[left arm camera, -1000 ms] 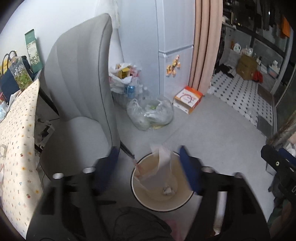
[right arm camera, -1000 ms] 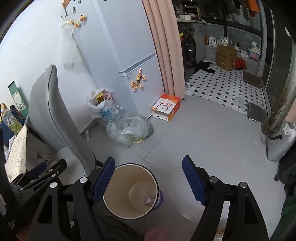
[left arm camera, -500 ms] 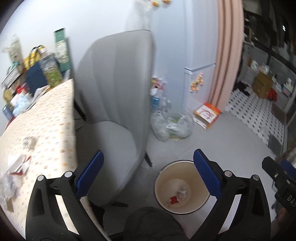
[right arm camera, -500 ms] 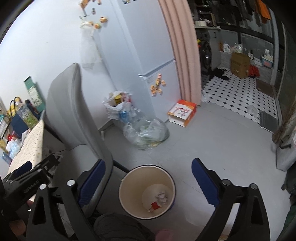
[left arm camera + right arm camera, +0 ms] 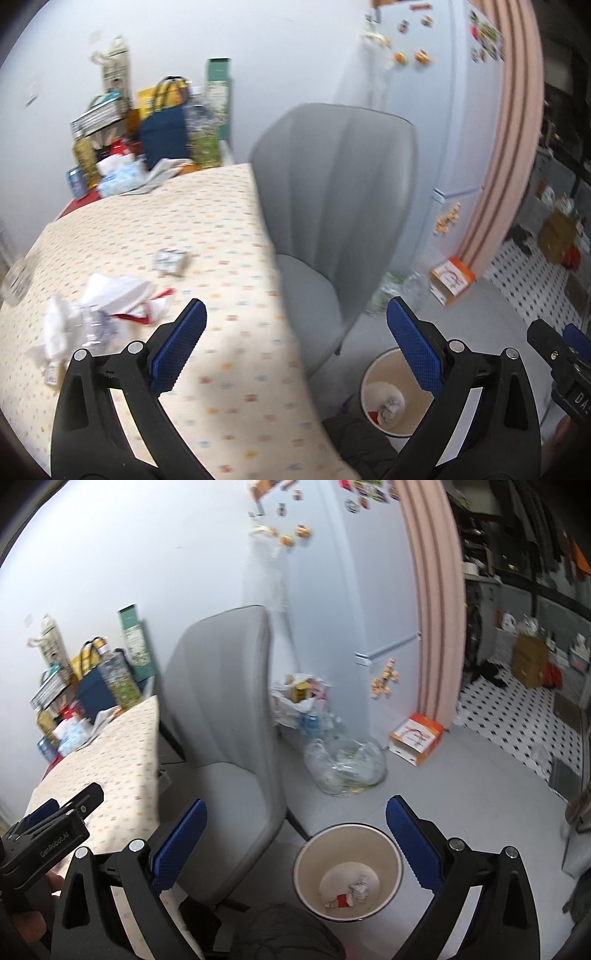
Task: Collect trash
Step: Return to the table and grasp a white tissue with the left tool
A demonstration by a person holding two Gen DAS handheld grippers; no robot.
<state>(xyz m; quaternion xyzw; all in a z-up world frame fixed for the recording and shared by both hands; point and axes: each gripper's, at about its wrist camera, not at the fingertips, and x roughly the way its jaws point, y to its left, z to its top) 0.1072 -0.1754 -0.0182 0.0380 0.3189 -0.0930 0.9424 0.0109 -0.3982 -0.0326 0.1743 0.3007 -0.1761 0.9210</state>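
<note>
Right wrist view: left gripper (image 5: 55,830) body reads "GenRobot.AI", jaws empty.

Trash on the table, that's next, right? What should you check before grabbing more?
1. Left gripper open and holding nothing: ok.
2. Right gripper open and holding nothing: ok.
3. Trash left on the table: ok, a crumpled white wrapper and a small silvery packet lie there.
4. Left gripper lined up with the wrapper: not ok, the wrapper lies off to the left of its fingers.
5. Bin has room: ok, only a few scraps at the bottom.
6. Chair clear of the way to the wrapper: ok, it stands beside the table.
</note>
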